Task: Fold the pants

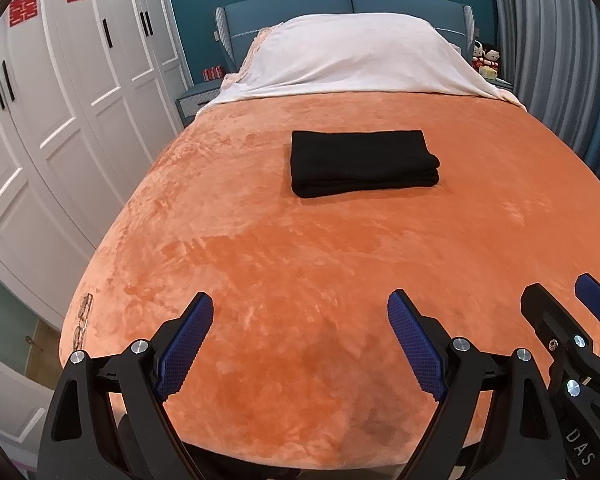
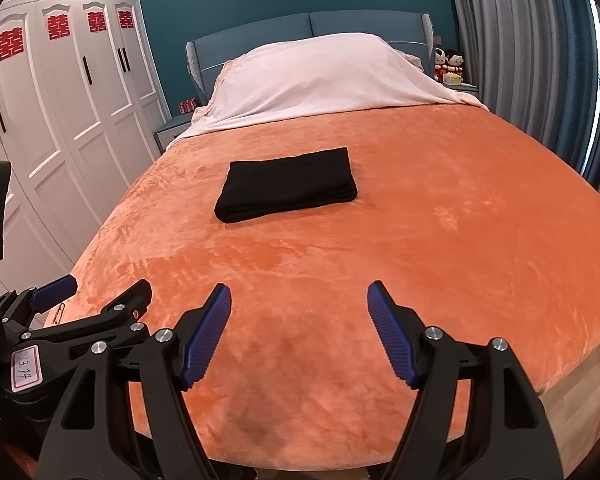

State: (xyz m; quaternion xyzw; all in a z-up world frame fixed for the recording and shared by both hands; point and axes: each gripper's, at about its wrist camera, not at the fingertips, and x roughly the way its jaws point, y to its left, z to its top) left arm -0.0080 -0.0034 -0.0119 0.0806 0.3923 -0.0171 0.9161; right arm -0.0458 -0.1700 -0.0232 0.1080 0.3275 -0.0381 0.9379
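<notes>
The black pants point(image 1: 362, 164) lay on the orange blanket point(image 1: 300, 280) of the bed, already folded into a neat flat packet with stacked layers visible at its near edge. From the left wrist view the packet sat toward twelve o'clock, well apart from the claws; from the right wrist view it sat more toward eleven o'clock.

The left gripper point(image 1: 300, 340) stood wide, with nothing between its blue pads. The right gripper point(image 2: 299, 334) stood a little narrower, also empty (both hung above the near end of the blanket, not touching it).

In my judgement the folding was finished or almost finished. If one more step remained, it would be only a check: the edges should line up and no leg should stick out. To do it well, the claws should approach low from six o'clock, press lightly on top, and not drag the soft blanket.
</notes>
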